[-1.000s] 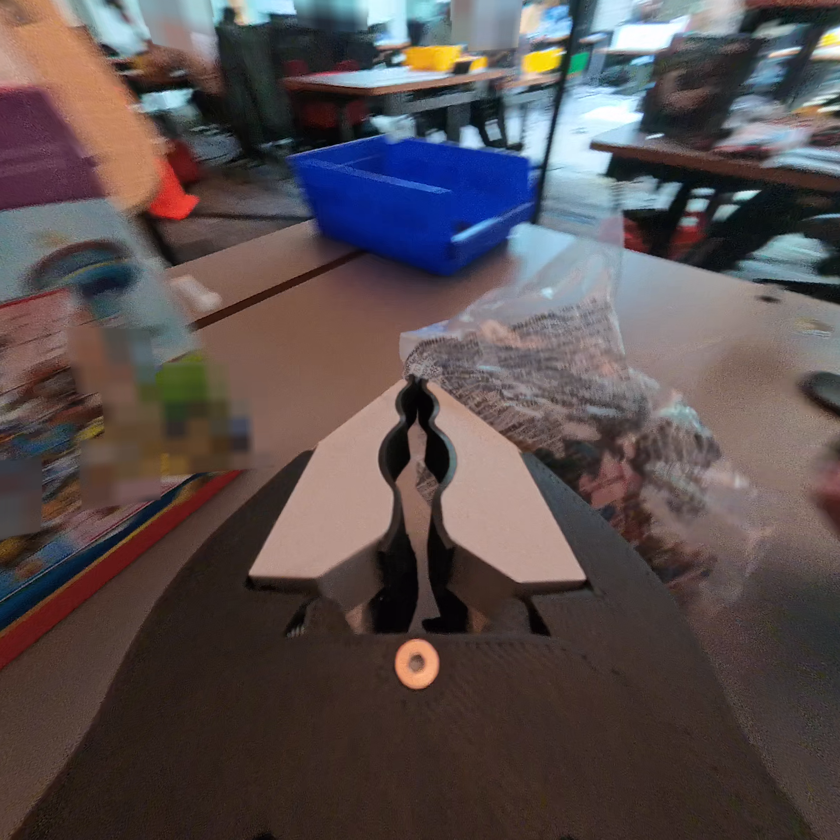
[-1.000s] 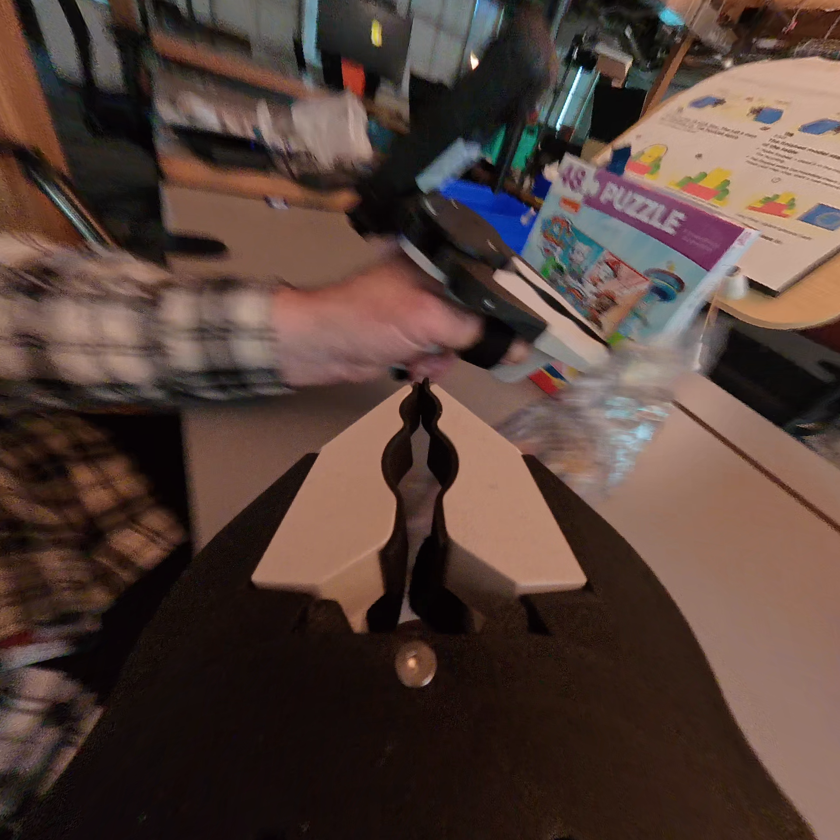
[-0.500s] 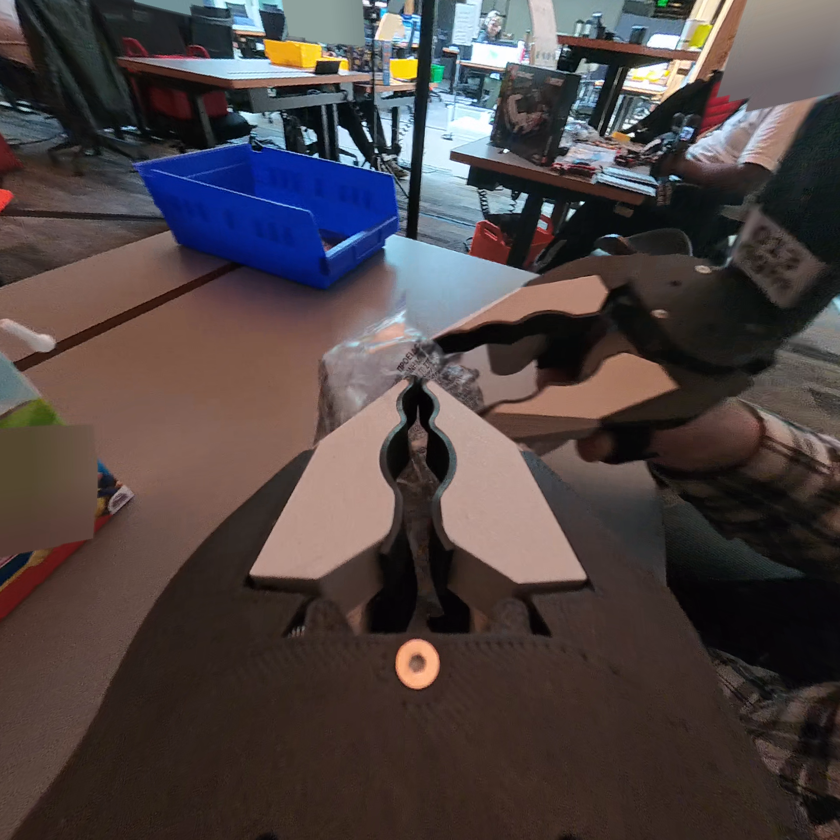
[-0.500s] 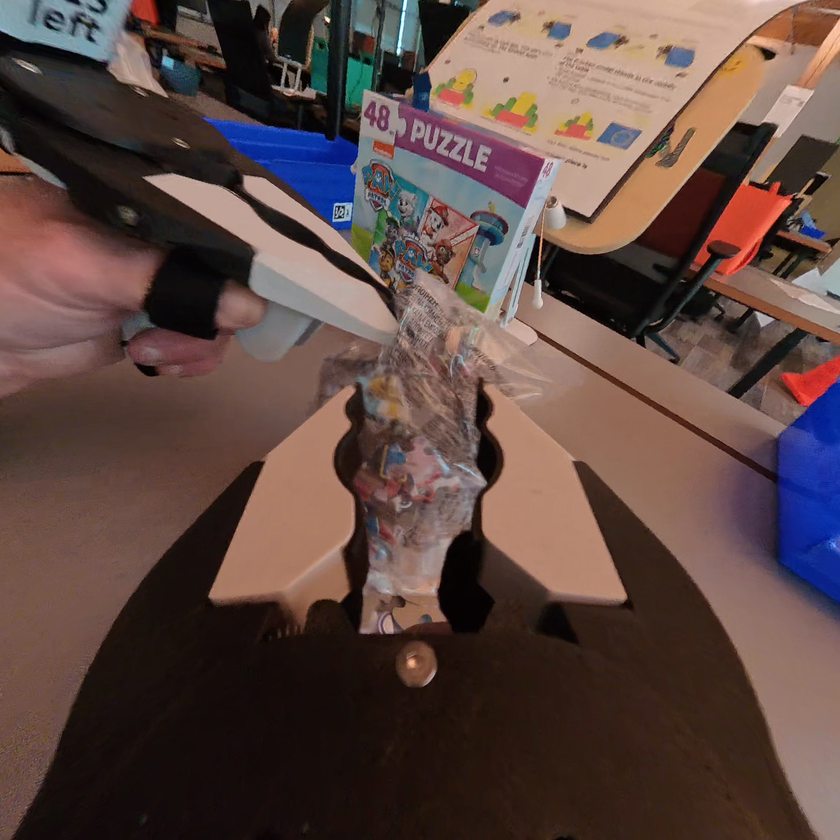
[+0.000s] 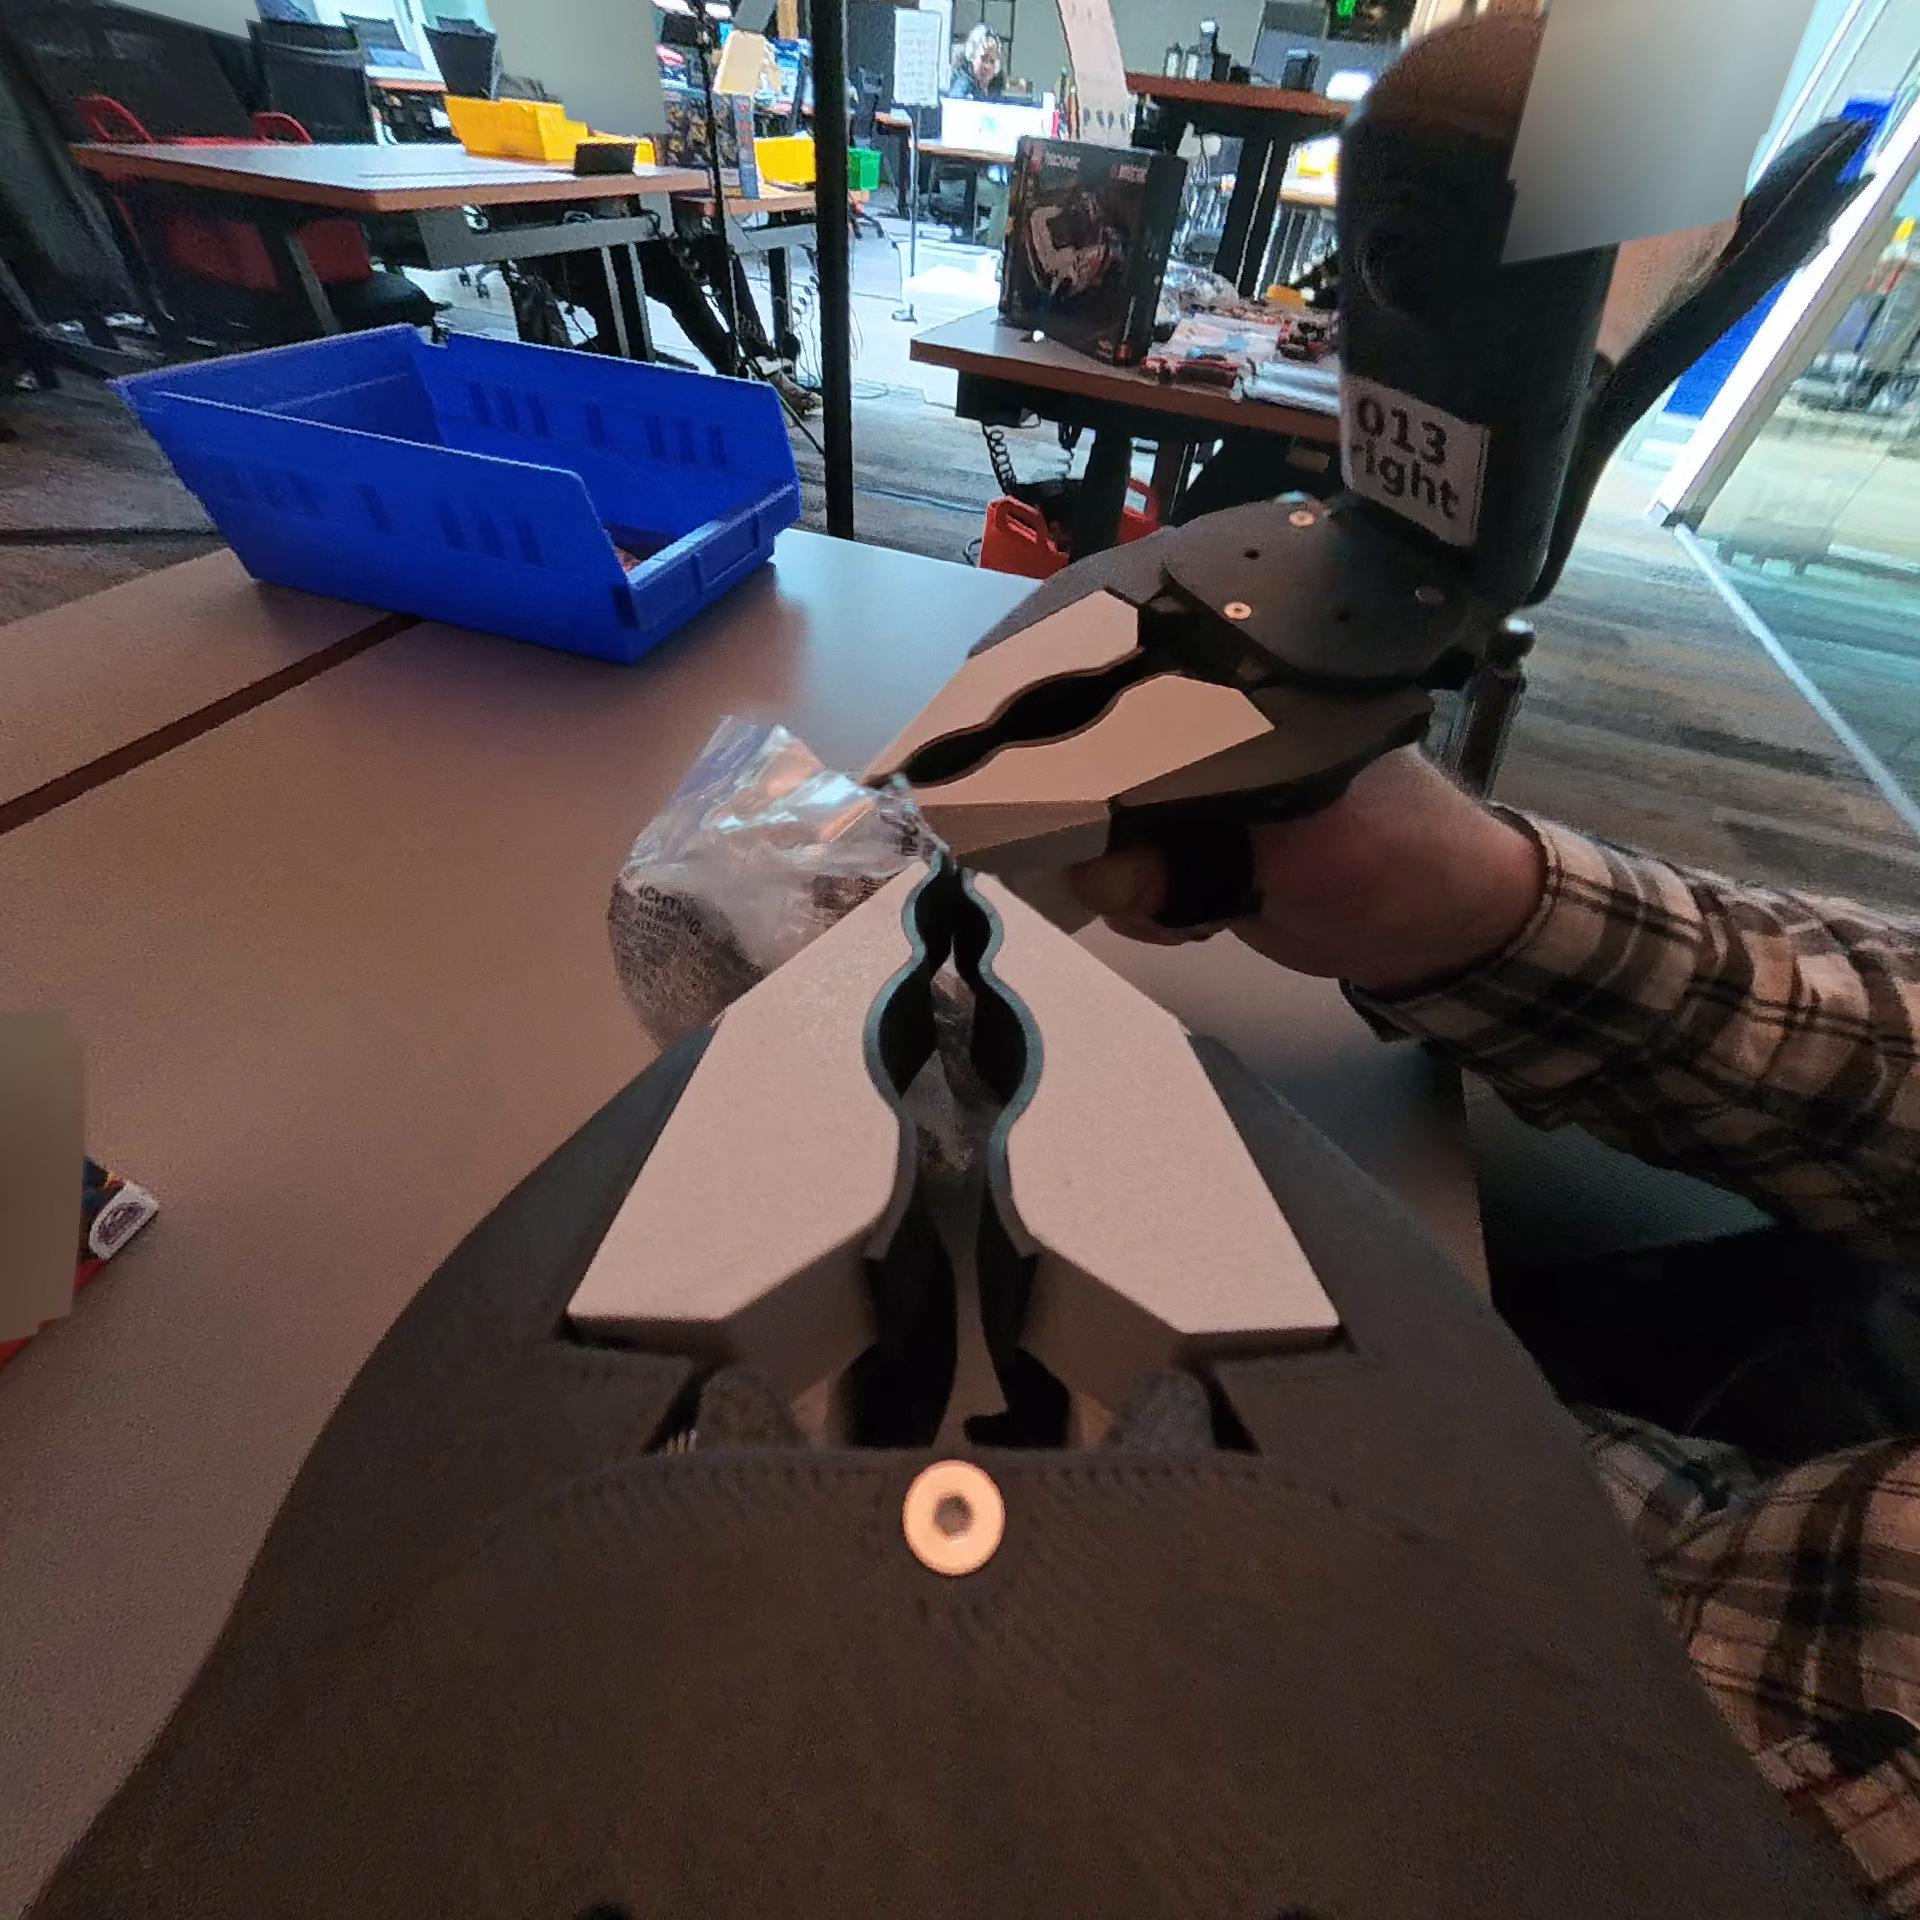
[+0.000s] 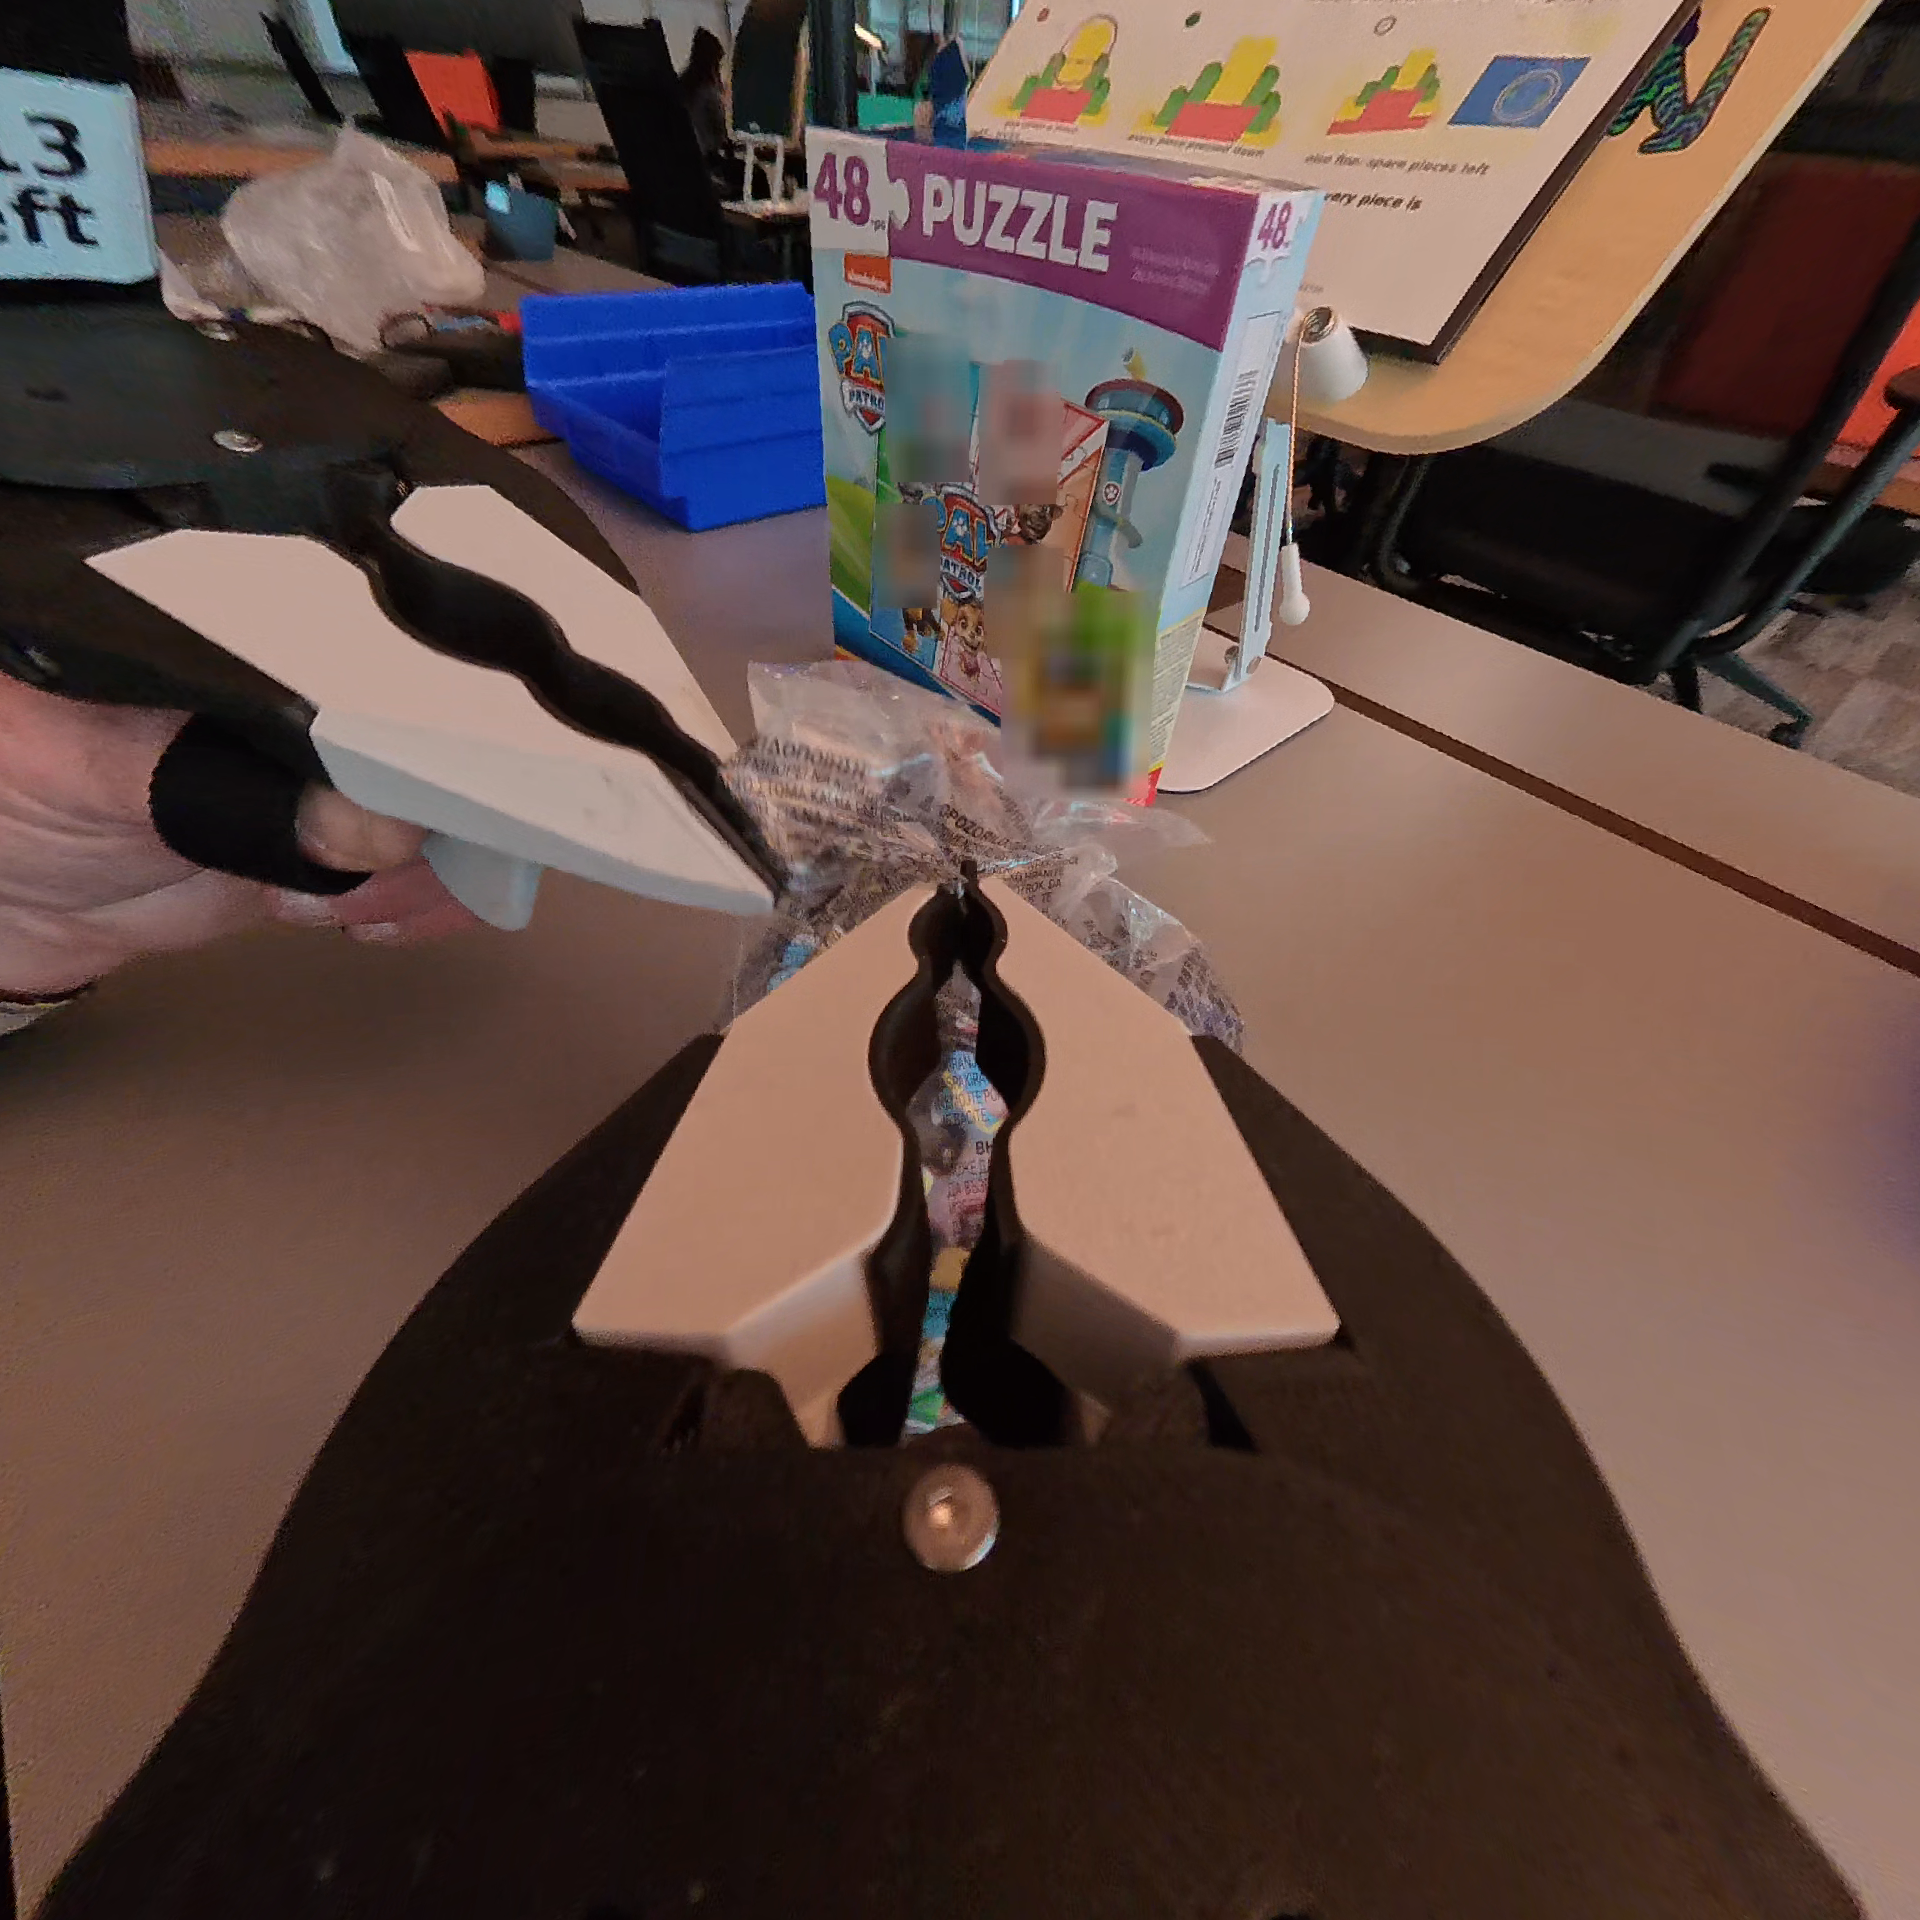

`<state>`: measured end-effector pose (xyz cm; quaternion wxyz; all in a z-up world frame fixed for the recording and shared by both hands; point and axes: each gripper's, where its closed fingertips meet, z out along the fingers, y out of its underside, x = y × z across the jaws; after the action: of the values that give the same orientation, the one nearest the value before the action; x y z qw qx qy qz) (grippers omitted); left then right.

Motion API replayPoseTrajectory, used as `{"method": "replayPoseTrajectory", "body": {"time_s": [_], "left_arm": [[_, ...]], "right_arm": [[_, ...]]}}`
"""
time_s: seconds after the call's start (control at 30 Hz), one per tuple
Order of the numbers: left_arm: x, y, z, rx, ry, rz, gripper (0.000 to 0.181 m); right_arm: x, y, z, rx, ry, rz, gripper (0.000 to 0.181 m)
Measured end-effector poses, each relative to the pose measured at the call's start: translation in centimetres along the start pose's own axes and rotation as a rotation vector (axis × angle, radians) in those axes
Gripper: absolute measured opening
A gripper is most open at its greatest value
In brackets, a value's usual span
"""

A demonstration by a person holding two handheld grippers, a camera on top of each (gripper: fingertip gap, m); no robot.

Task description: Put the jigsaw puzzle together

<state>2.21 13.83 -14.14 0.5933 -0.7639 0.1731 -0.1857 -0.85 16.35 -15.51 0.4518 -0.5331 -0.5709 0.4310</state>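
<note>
i have both grippers, left (image 5: pixel 948 883) and right (image 6: pixel 961 888), pinched on the bag (image 6: pixel 894 800) of pieces above the table (image 6: pixel 1455 1039); pull apart slowly so pieces don't scatter.

Bag of pieces (image 6: pixel 935 810) sitting on table (image 6: pixel 1455 1039), puzzle box (image 6: pixel 1049 436) standing just behind it, bin (image 6: pixel 675 395) further back-left.

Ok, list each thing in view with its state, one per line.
Bag: sealed, pieces inside, pinched by both grippers.
Left gripper: jaws shut on bag.
Right gripper: jaws shut on bag.
Puzzle box: upright on table.
Blue bin: on table, open-topped.
</note>
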Motion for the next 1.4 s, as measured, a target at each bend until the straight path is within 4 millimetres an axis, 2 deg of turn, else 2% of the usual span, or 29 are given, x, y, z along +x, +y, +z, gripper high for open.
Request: {"method": "replayPoseTrajectory", "body": {"time_s": [0.07,0.13,0.17,0.23,0.27,0.37,0.47,0.53,0.6,0.7,0.77,0.83,0.9,0.97,1.0,1.07,1.17,1.27,1.33,1.4], "left_arm": [[-0.8,-0.3,-0.7,0.034,0.033,-0.081,0.000],[-1.3,0.7,-1.0,-0.015,0.081,-0.150,0.000],[-2.0,1.5,-1.1,-0.042,0.067,-0.164,0.000],[-3.2,2.2,-1.8,-0.026,0.064,-0.208,0.000],[-3.7,2.3,-2.3,-0.005,0.062,-0.232,0.000],[-5.6,3.3,-3.6,-0.013,-0.001,-0.250,0.007],[-7.1,3.7,-5.0,-0.049,-0.147,-0.173,0.022],[-7.2,3.5,-5.7,-0.065,-0.200,-0.143,0.032],[-6.5,2.6,-6.0,-0.082,-0.249,-0.041,0.033],[-3.1,2.1,-3.8,-0.155,-0.178,0.072,0.033],[-0.9,3.8,-1.0,-0.255,-0.083,0.077,0.039],[-0.3,5.5,1.5,-0.331,-0.059,0.100,0.039],[-0.6,7.4,3.3,-0.405,-0.049,0.076,0.040],[-0.9,8.6,4.3,-0.439,-0.032,0.048,0.024],[-1.4,8.9,4.5,-0.444,-0.056,0.062,0.011],[-1.6,9.0,4.4,-0.433,-0.041,0.064,0.000],[-1.4,8.6,4.2,-0.370,0.007,-0.013,0.000],[-1.2,7.3,3.7,-0.268,0.042,-0.085,0.000],[-0.6,6.1,3.5,-0.194,0.099,-0.125,0.000],[-0.2,5.8,3.5,-0.179,0.133,-0.153,0.000]], "right_arm": [[-0.3,-0.6,-0.3,0.039,-0.050,-0.006,0.000],[-0.8,-0.4,-0.4,0.031,-0.111,-0.003,0.000],[-0.7,0.1,-0.4,-0.001,-0.136,0.028,0.006],[0.1,0.0,-1.3,0.011,-0.154,0.079,0.032],[0.6,0.2,-1.8,0.004,-0.150,0.078,0.034],[2.4,2.7,-2.7,-0.132,-0.105,0.047,0.039],[3.7,5.9,-3.4,-0.282,-0.084,0.000,0.030],[3.2,7.3,-3.6,-0.349,-0.137,-0.004,0.029],[3.5,8.6,-3.7,-0.414,-0.124,-0.023,0.031],[2.4,9.3,-3.1,-0.435,-0.188,-0.015,0.033],[1.6,9.5,-2.8,-0.448,-0.220,-0.026,0.029],[0.7,9.6,-2.3,-0.445,-0.243,-0.030,0.024],[0.1,9.8,-2.0,-0.442,-0.252,-0.052,0.016],[-0.9,9.7,-2.0,-0.418,-0.287,-0.051,0.005],[-0.9,9.7,-2.0,-0.405,-0.282,-0.059,0.001],[-0.9,9.7,-2.0,-0.376,-0.273,-0.059,0.000],[-0.8,9.3,-2.0,-0.340,-0.260,-0.040,0.000],[-0.1,9.0,-1.7,-0.322,-0.207,-0.043,0.005],[-0.2,8.3,-1.6,-0.288,-0.194,-0.047,0.004],[-0.2,7.8,-1.2,-0.261,-0.174,-0.051,0.002]]}}
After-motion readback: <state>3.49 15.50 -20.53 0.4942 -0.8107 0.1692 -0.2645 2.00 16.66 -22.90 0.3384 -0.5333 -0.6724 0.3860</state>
